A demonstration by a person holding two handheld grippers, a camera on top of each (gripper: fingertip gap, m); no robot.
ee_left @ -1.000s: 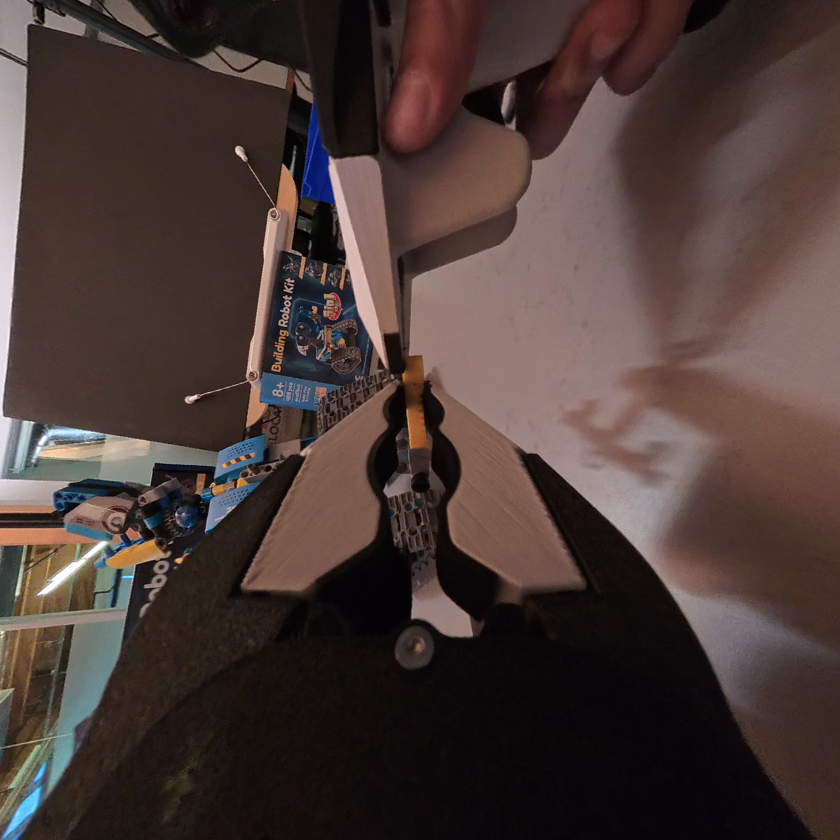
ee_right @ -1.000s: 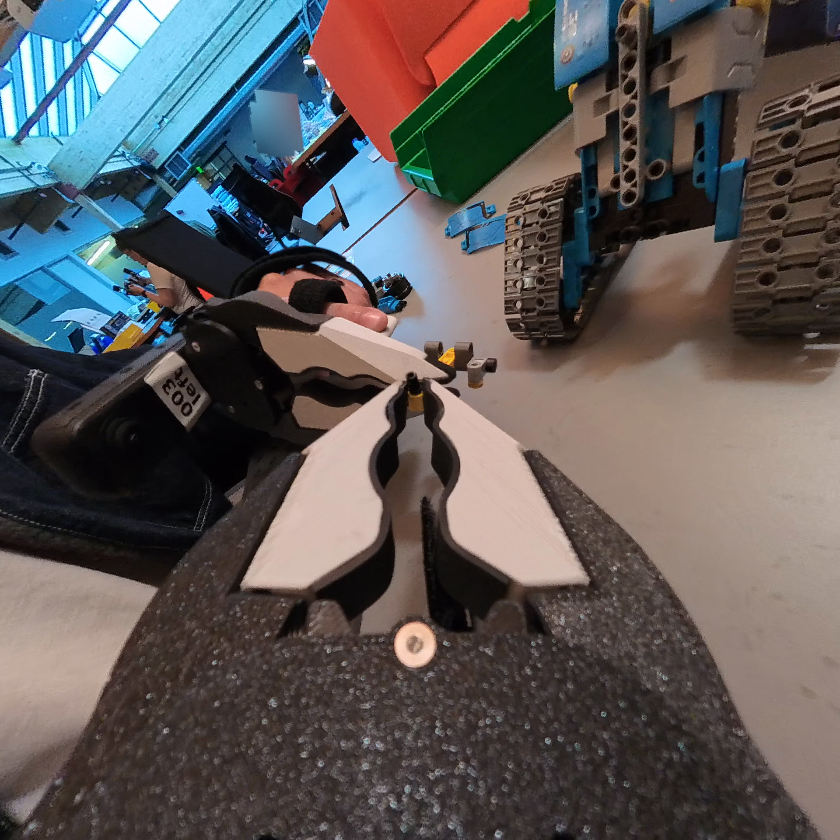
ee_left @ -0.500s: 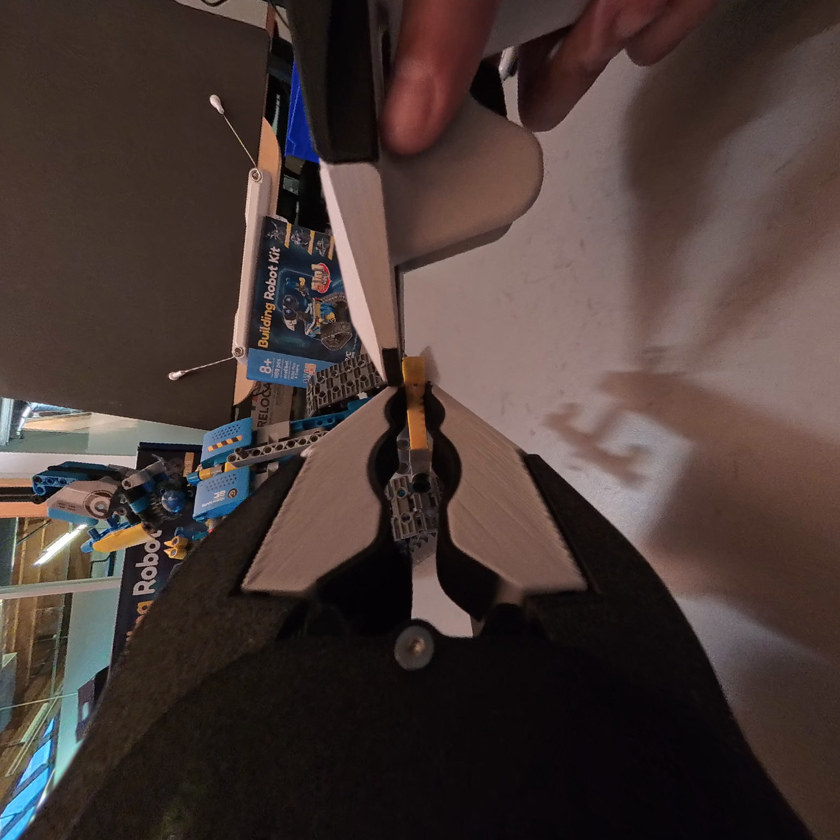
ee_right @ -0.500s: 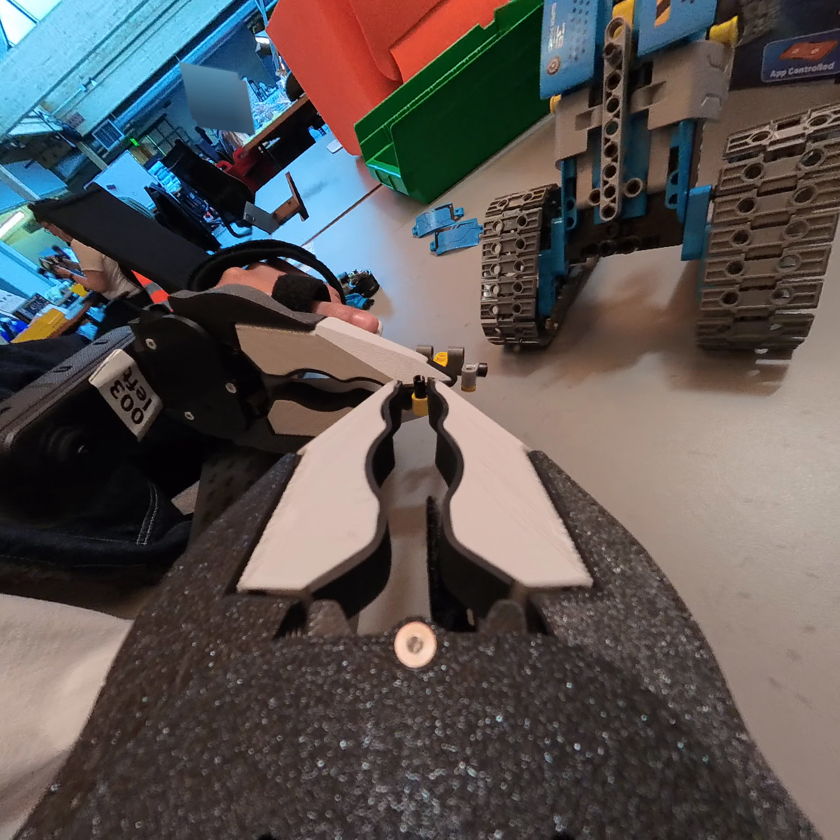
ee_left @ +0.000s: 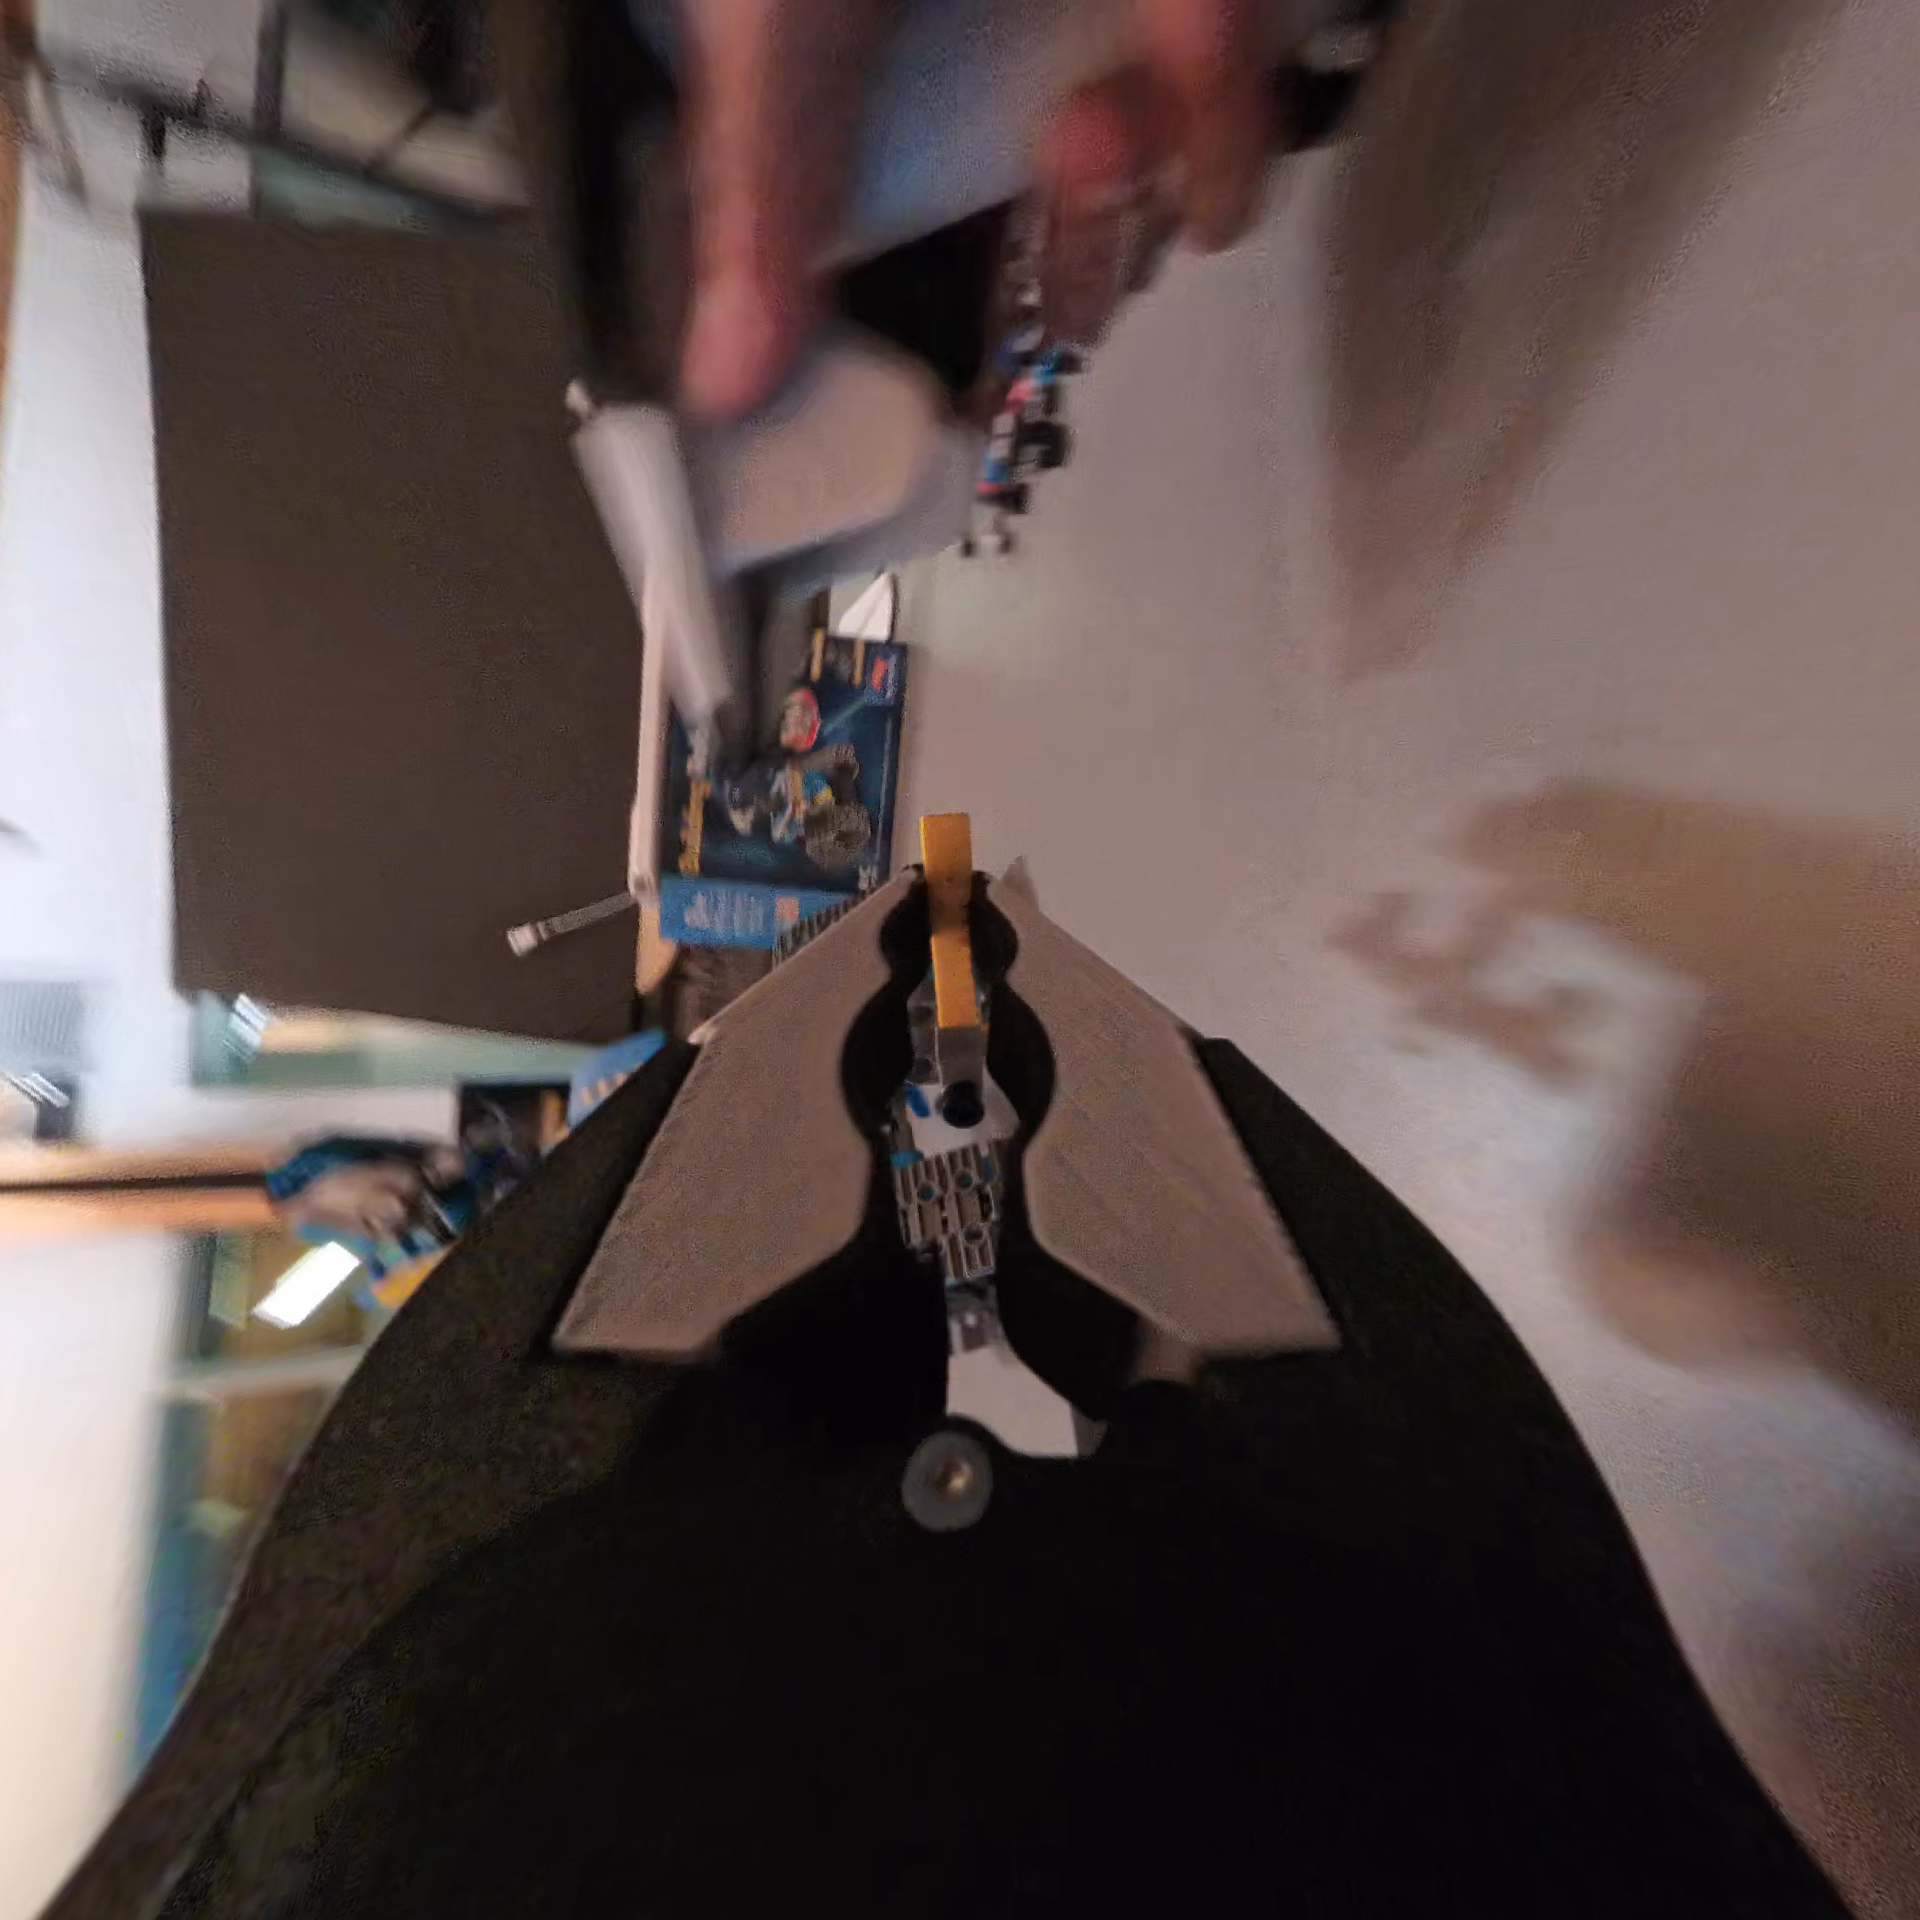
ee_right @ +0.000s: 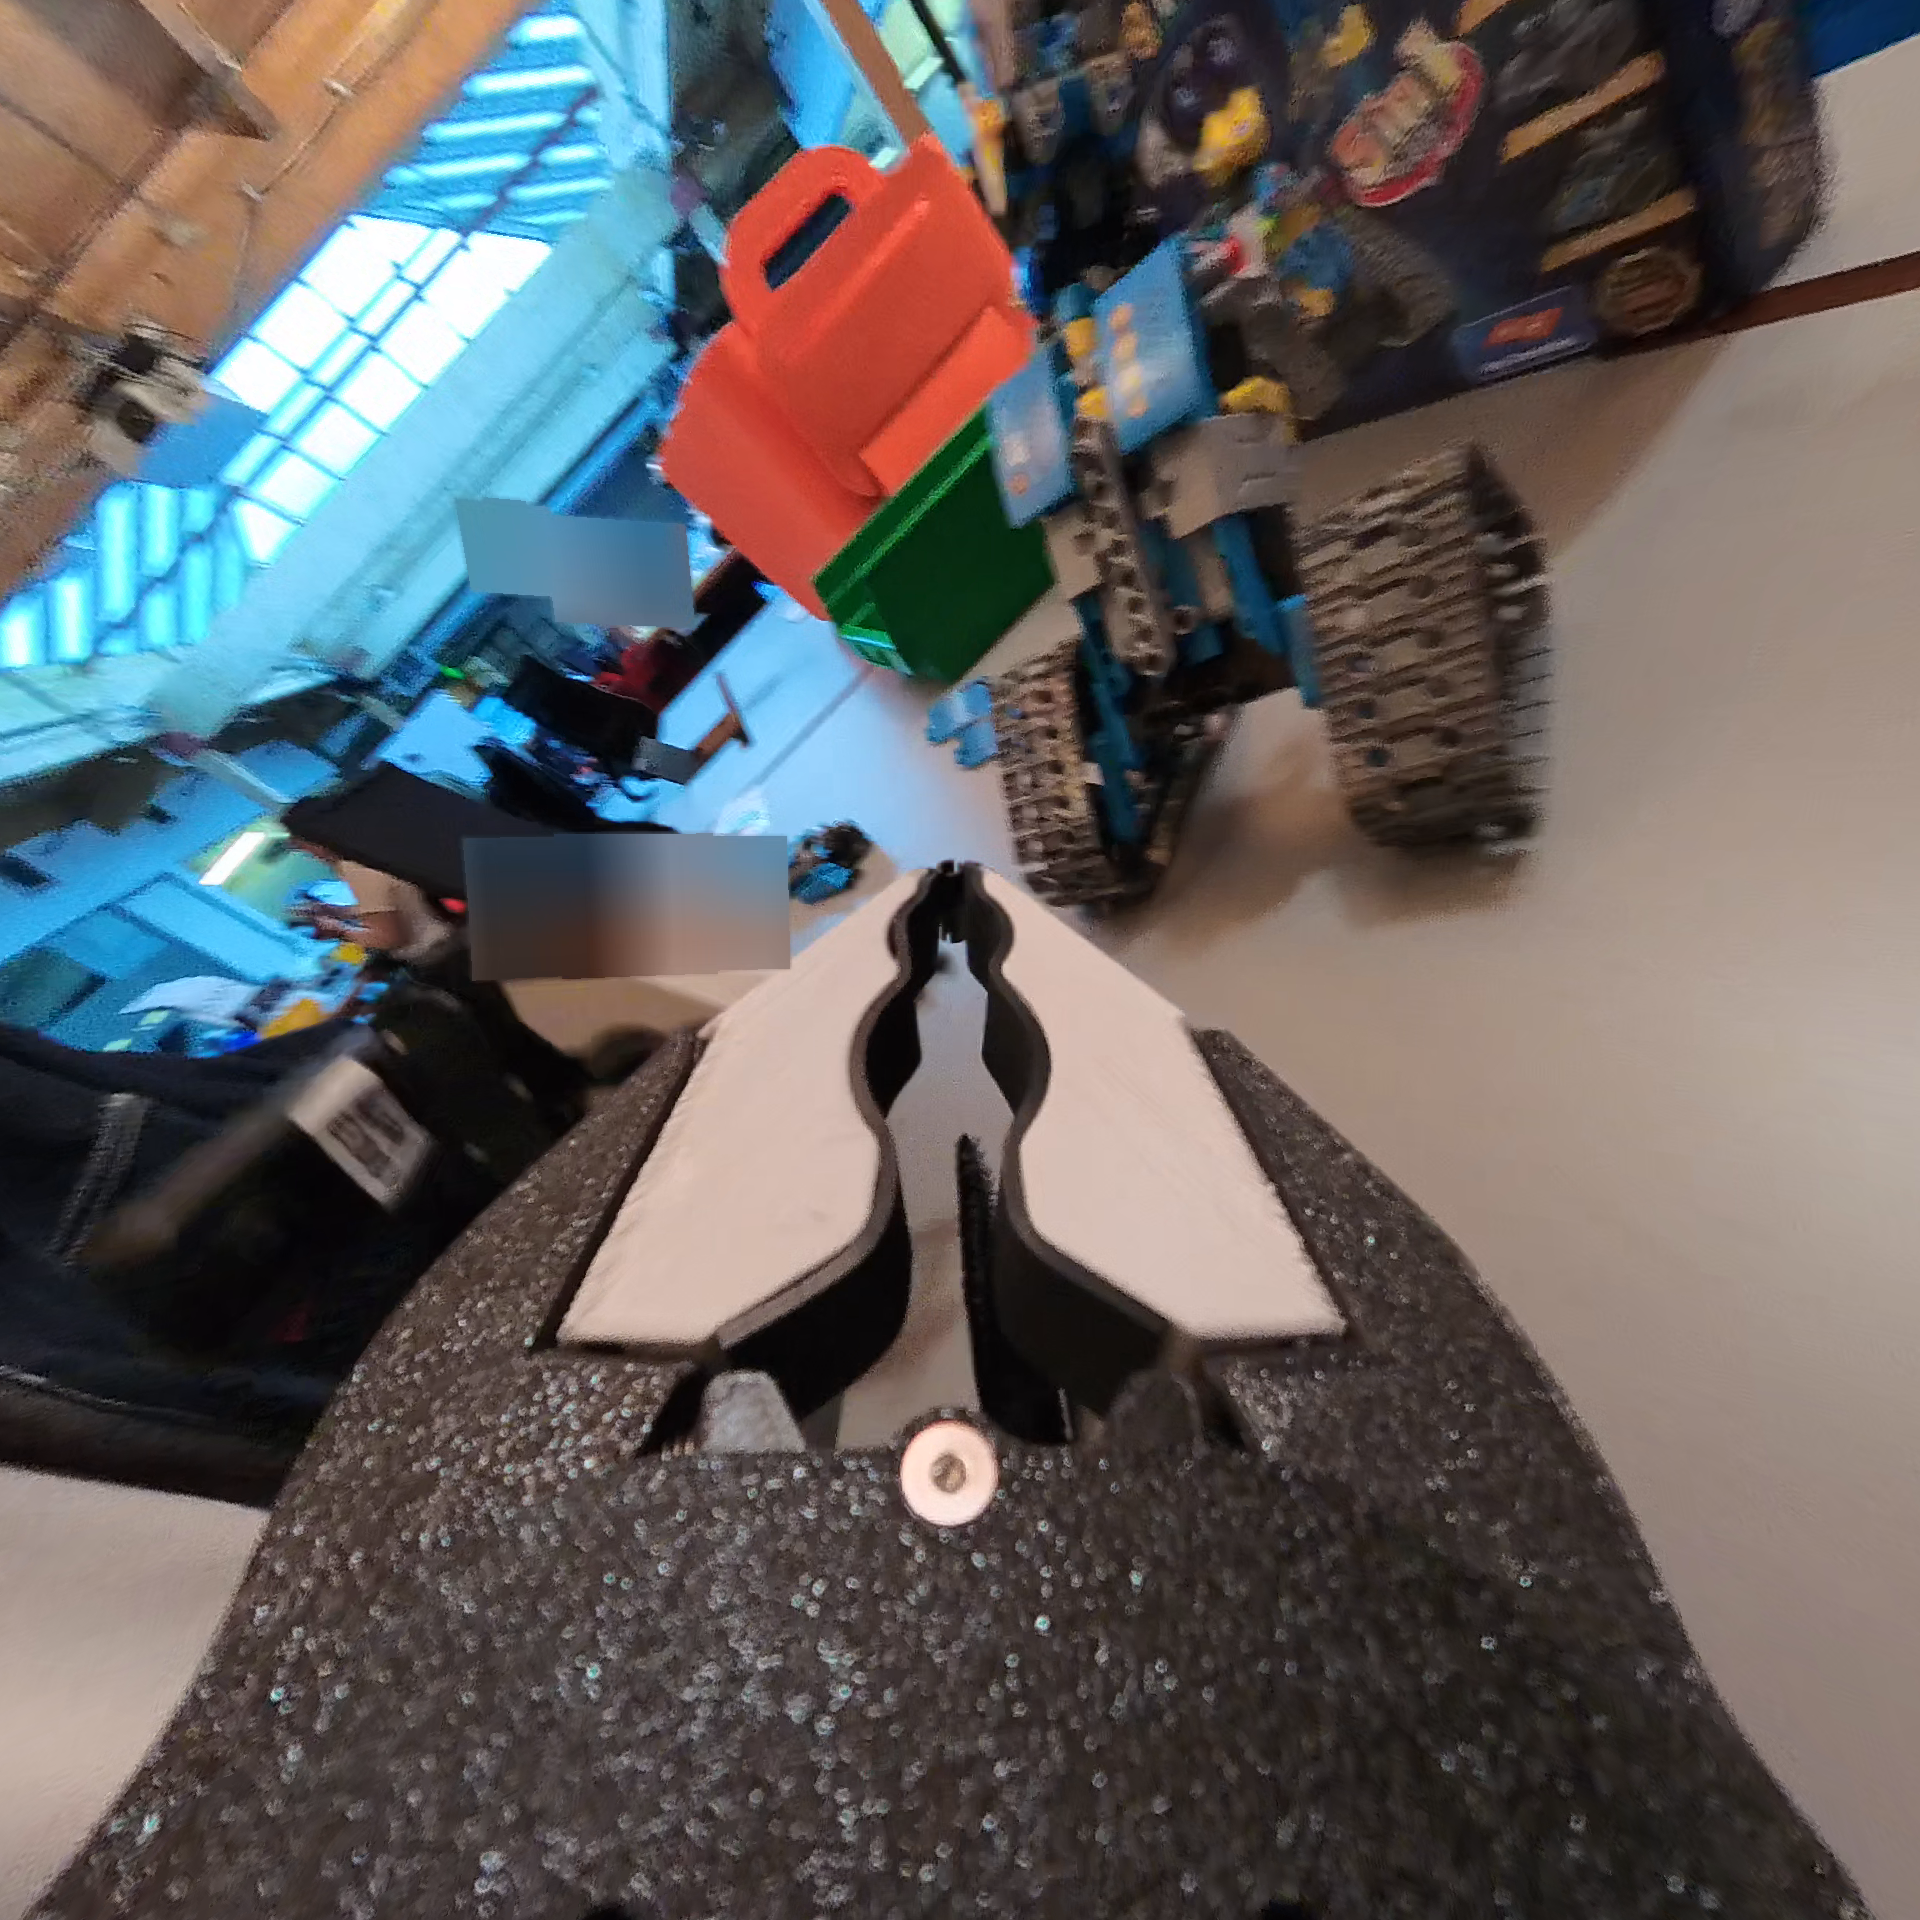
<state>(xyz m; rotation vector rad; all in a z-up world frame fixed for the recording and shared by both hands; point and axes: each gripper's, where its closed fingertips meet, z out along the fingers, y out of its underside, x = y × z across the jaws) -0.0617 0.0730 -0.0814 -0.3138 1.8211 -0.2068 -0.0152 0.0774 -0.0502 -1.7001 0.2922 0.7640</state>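
My left gripper is clenched on a small brick assembly: a yellow piece sticks out past my fingertips, with grey studded parts running back between my fingers. Beyond the yellow tip, my other gripper appears blurred, well apart from the assembly, a hand around it. My right gripper has its tips pinched nearly together on a tiny dark pin; what it is I cannot tell. Past those tips, the tracked brick vehicle stands on the pale table, the green bin and orange boxes just behind it.
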